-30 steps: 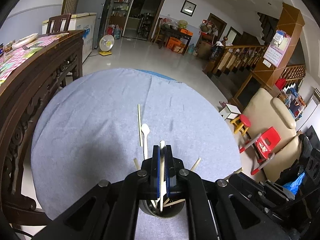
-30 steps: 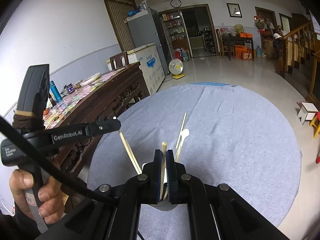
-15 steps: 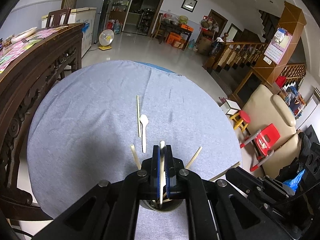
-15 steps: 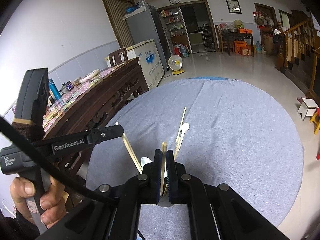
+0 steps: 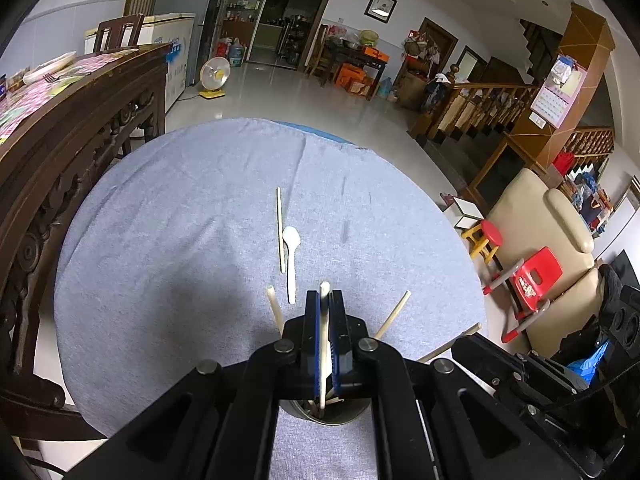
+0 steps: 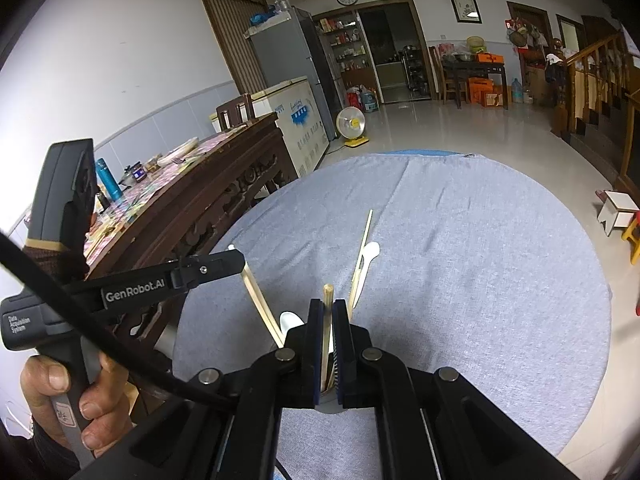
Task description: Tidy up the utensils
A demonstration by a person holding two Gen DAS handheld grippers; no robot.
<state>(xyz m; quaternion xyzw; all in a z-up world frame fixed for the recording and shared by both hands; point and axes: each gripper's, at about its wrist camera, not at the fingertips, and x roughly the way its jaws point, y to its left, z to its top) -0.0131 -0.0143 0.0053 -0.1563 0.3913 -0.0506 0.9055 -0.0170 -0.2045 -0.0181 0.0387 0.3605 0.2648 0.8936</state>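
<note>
My left gripper [image 5: 324, 300] is shut on a pale chopstick [image 5: 323, 289] whose lower end stands in a round metal holder [image 5: 324, 414] right under the fingers. My right gripper [image 6: 328, 308] is shut on a wooden chopstick [image 6: 328, 292] over the same holder [image 6: 329, 394]. Other chopsticks [image 5: 394, 314] lean out of the holder. A white spoon [image 5: 291, 256] and a loose chopstick [image 5: 279, 228] lie on the grey cloth beyond; they also show in the right wrist view as the spoon [image 6: 366, 268] and chopstick [image 6: 362, 248].
The round table has a grey cloth [image 5: 180, 220]. A dark carved wooden table [image 5: 60, 128] stands close on the left. A beige sofa [image 5: 552, 240] and red chair [image 5: 532, 280] stand to the right. The left hand-held gripper [image 6: 168, 280] shows in the right wrist view.
Both grippers have stayed shut on their chopsticks over the holder and have shifted slightly; the spoon and loose chopstick on the cloth have not moved.
</note>
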